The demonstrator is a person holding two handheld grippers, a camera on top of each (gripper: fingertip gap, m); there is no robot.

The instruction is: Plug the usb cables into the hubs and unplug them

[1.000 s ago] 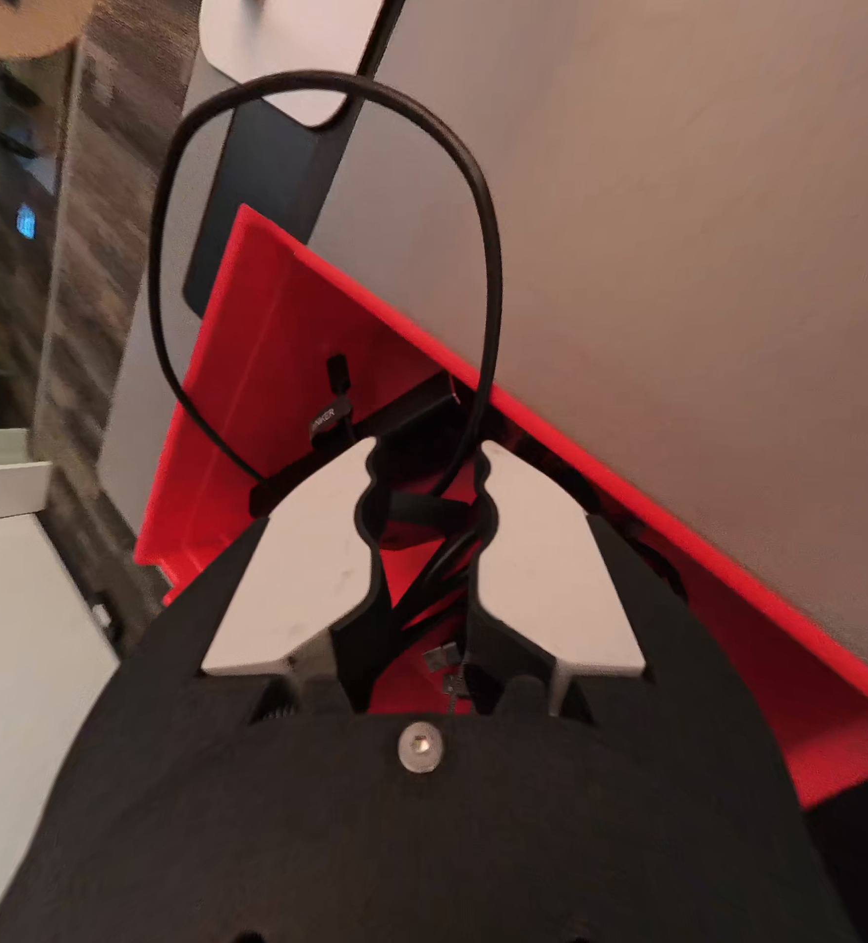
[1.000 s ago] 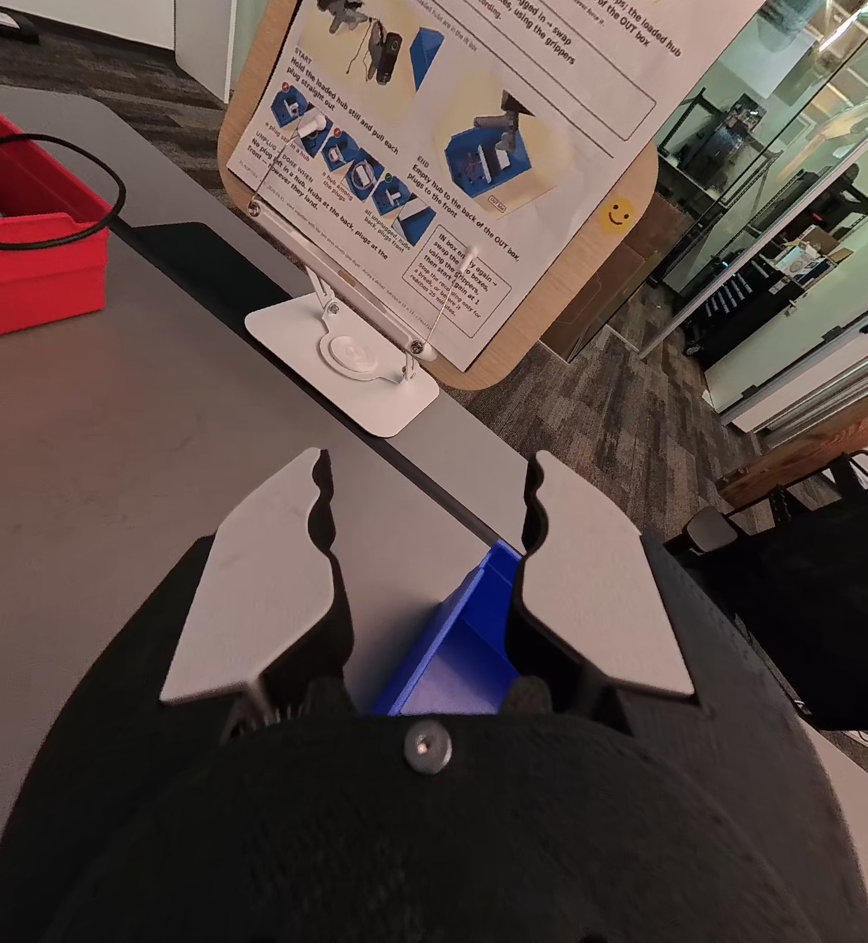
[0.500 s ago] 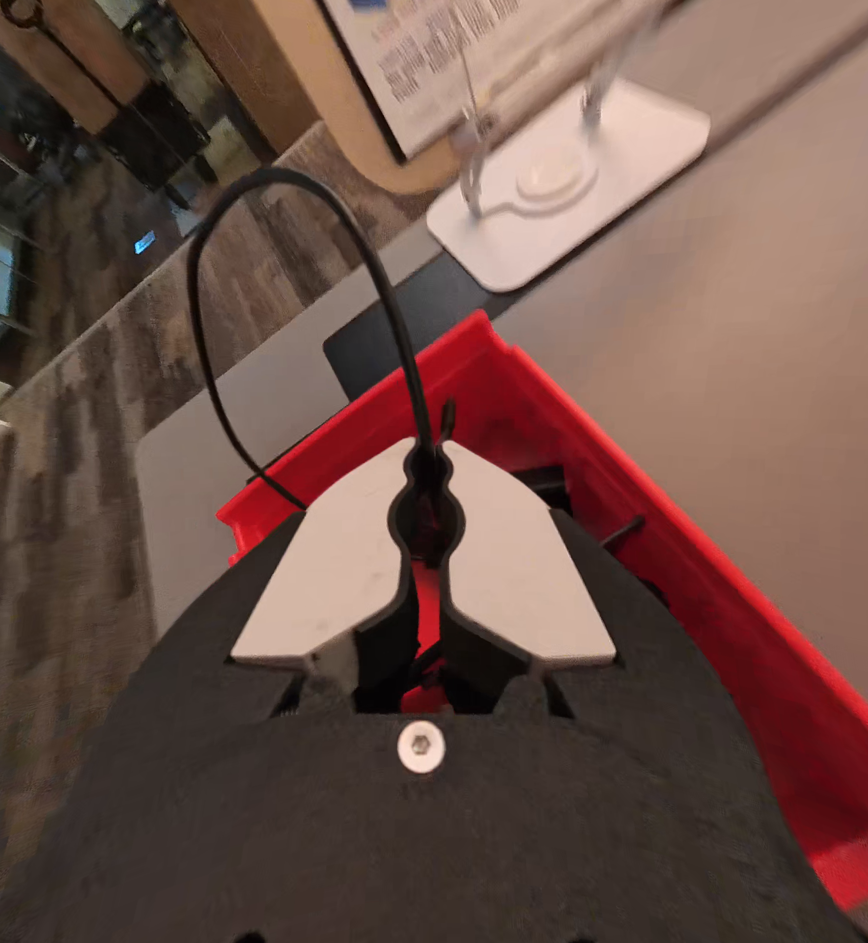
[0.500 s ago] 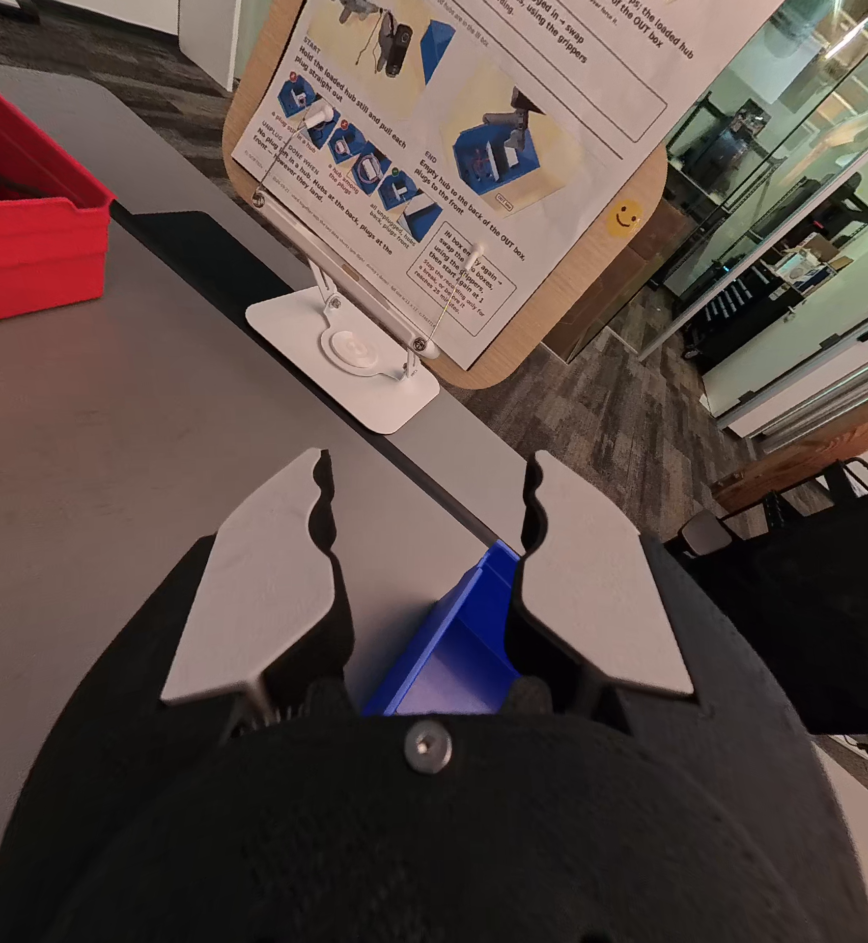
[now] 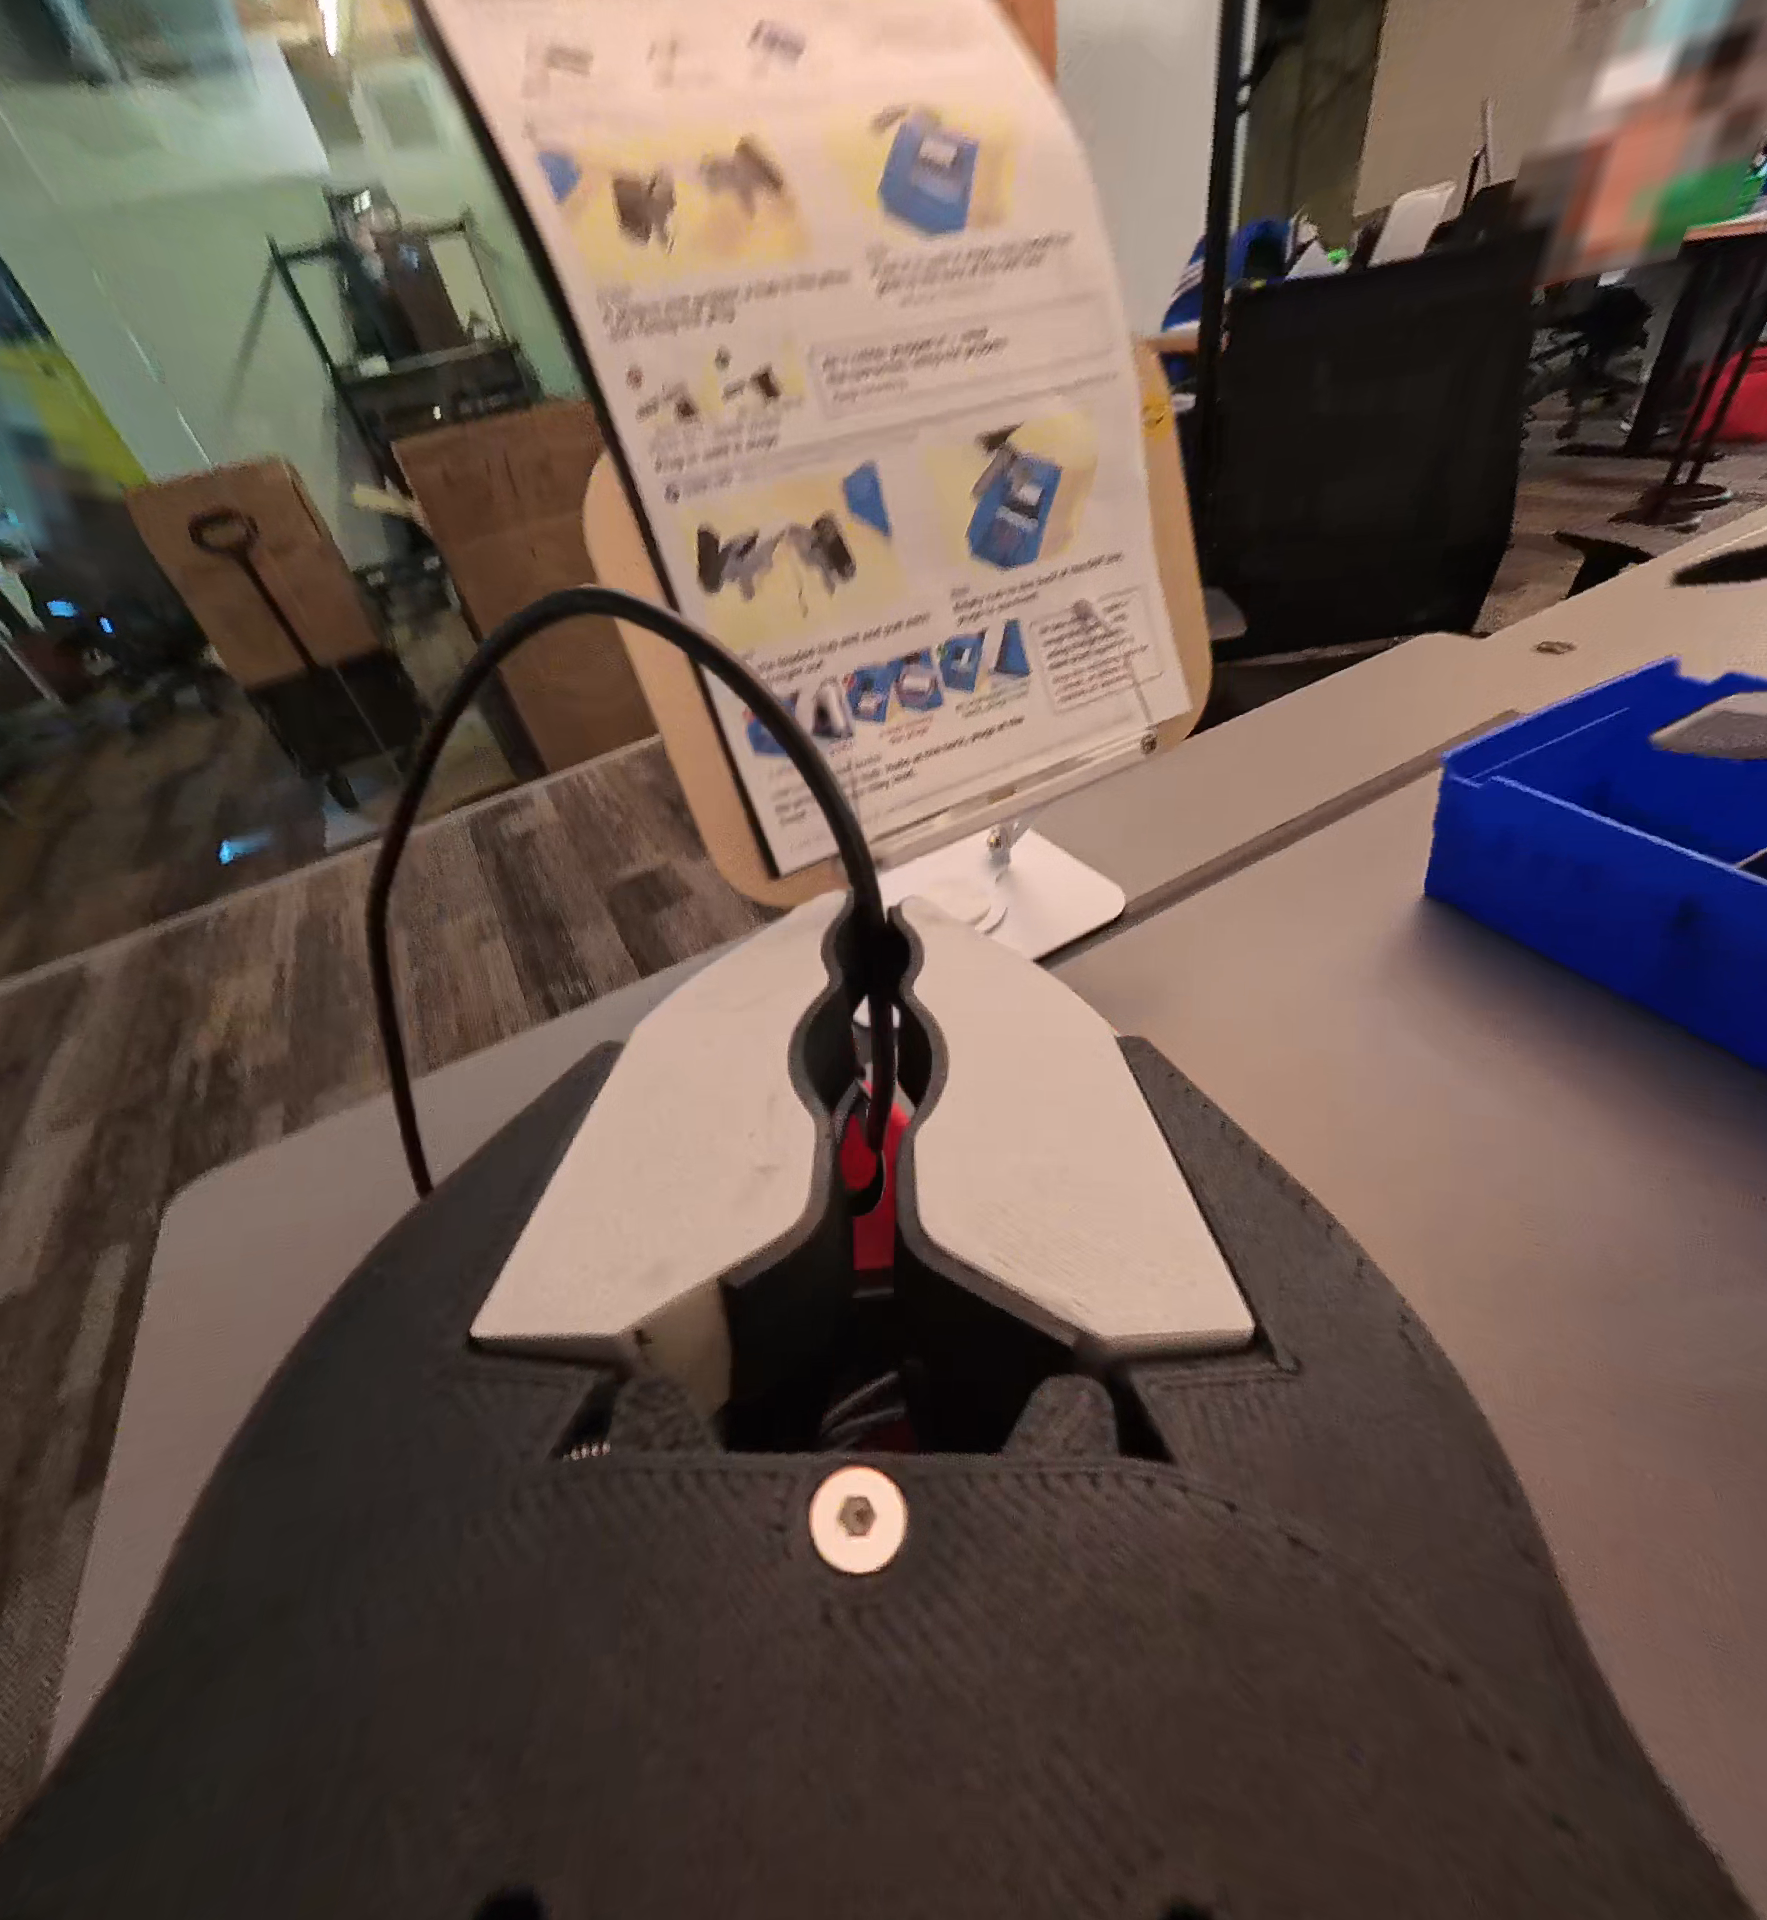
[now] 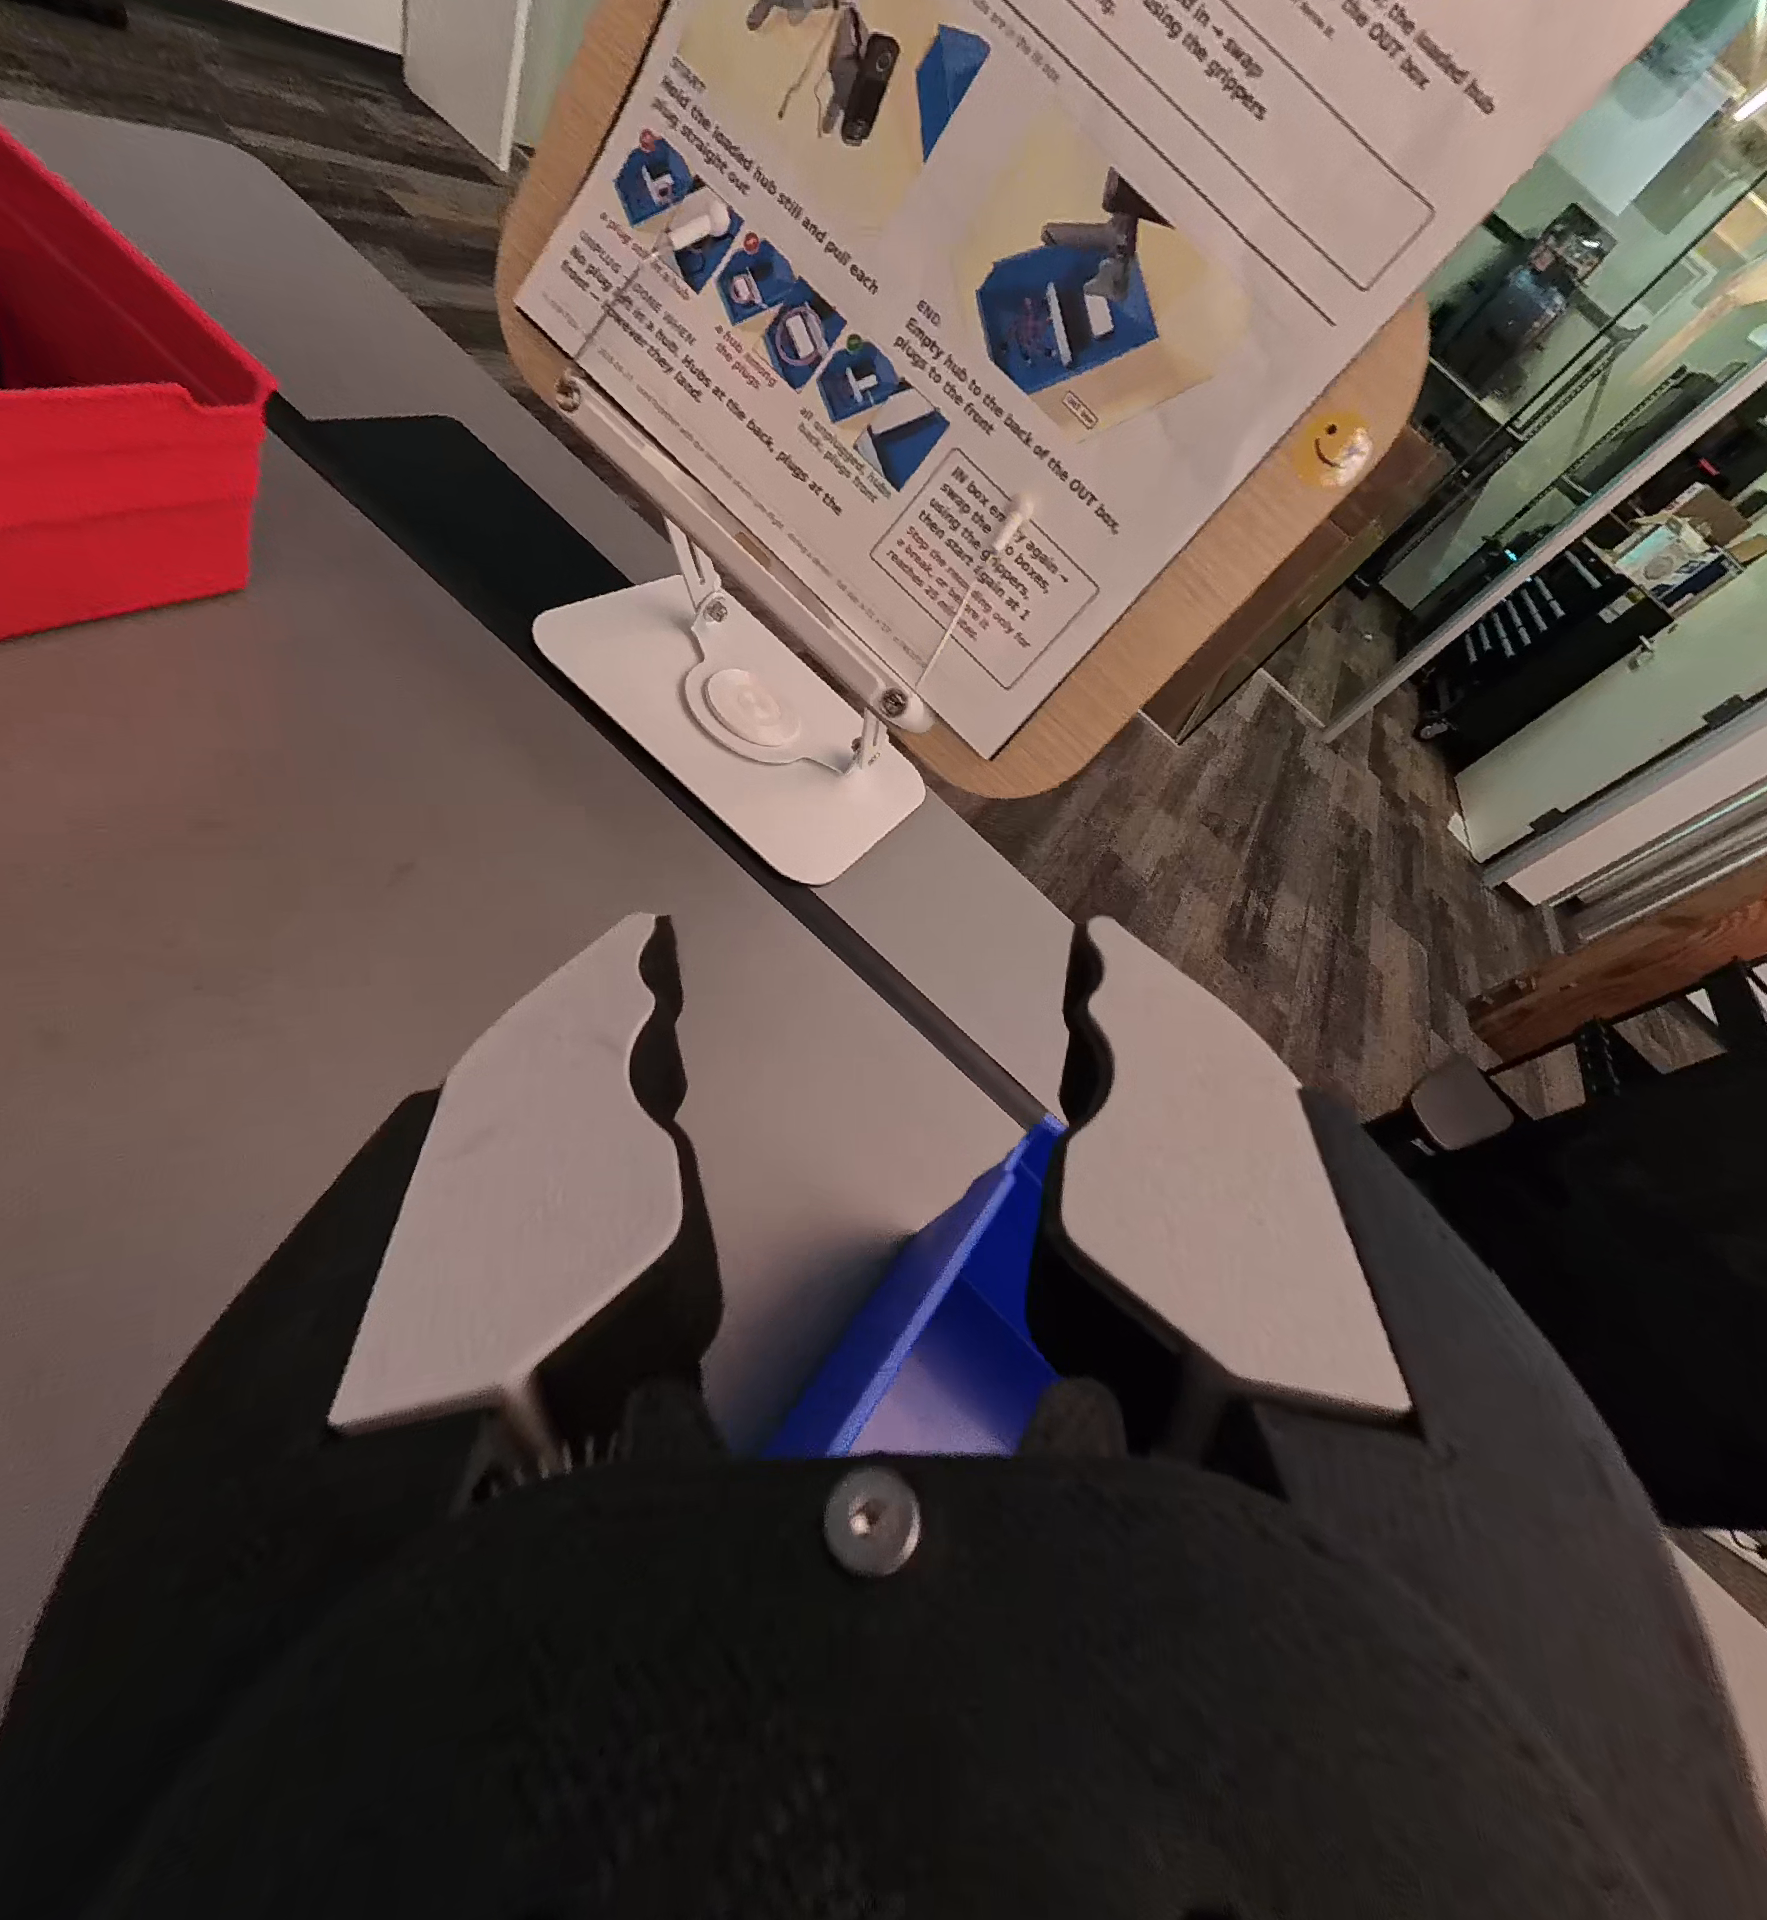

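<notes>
— What have you got in your left gripper [image 5: 866, 940]?

— My fingers are pinched together on a thin black USB cable [image 5: 505, 717]. It leaves the fingertips, arches up and over to the left in a tall loop, and drops out of sight behind the gripper body. Through the gap lower down I see a strip of red [image 5: 874, 1195], but I cannot tell what it belongs to.

— And the right gripper [image 6: 871, 971]?

— My jaws stand wide apart with nothing between them. It hangs over the near corner of the blue bin [image 6: 920, 1340], which sits on the grey table [image 6: 235, 831].

— Where is everything else?

— The red bin [image 6: 79, 488] is at the far left of the table in the right wrist view; something dark lies inside it, too cut off to name. Between the two bins, at the table's far edge, stands an instruction sheet [image 6: 962, 260] on a wooden board with a white stand [image 6: 733, 727]. In the left wrist view the blue bin [image 5: 1627, 883] lies off to the right, with my right gripper's finger [image 5: 1752, 727] over it.

— Any hub in sight?

— I cannot make one out in either view.
</notes>
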